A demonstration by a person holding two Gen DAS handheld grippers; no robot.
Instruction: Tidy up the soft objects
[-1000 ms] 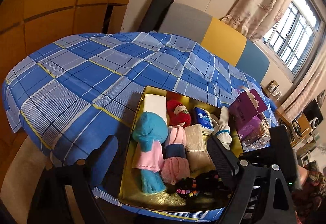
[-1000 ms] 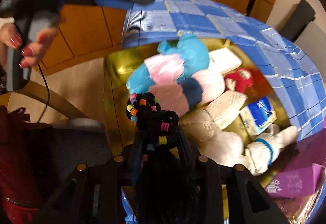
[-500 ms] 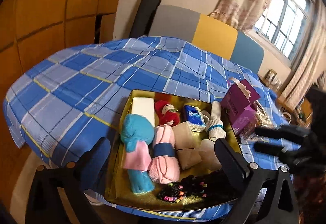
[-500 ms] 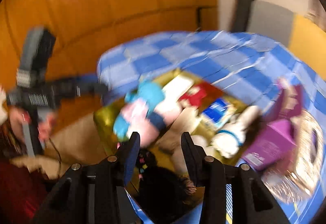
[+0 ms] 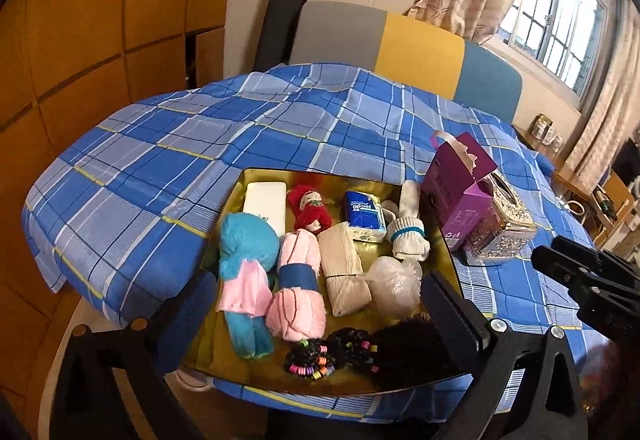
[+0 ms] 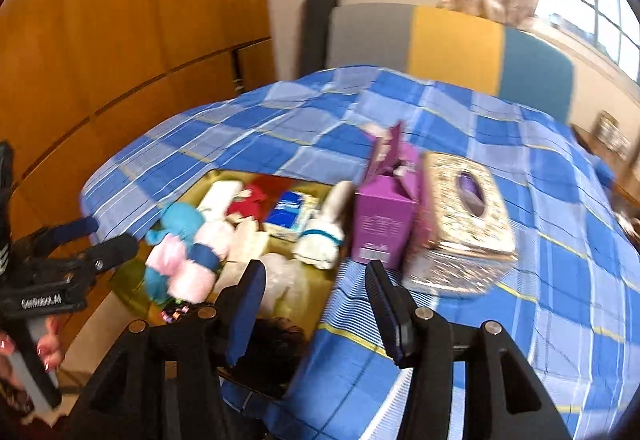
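A gold tray [image 5: 362, 177] on the blue plaid cloth holds soft things: a blue plush doll [image 5: 246, 252], a pink roll with a blue band [image 5: 298, 280], a beige cloth roll [image 5: 344, 268], a red doll [image 5: 310, 209], a white sock [image 5: 408, 236] and a black beaded hairpiece [image 5: 360, 354]. My left gripper [image 5: 320, 308] hangs wide open over the tray's near edge, holding nothing. My right gripper [image 6: 316, 300] hovers above the tray's right corner, jaws opening with nothing between them. The hairpiece [image 6: 276, 340] lies below its left finger.
A purple carton [image 6: 380, 228] and a glittery tissue box [image 6: 460, 215] stand just right of the tray. A white pack [image 5: 264, 205], a blue tissue pack [image 5: 364, 213] and a clear bag [image 5: 394, 288] also lie in the tray. A cushioned bench [image 5: 420, 55] lines the far side.
My right gripper let go of the black hairpiece in the tray's near corner, rose and swung right while opening. My left gripper drew back and opened wider.
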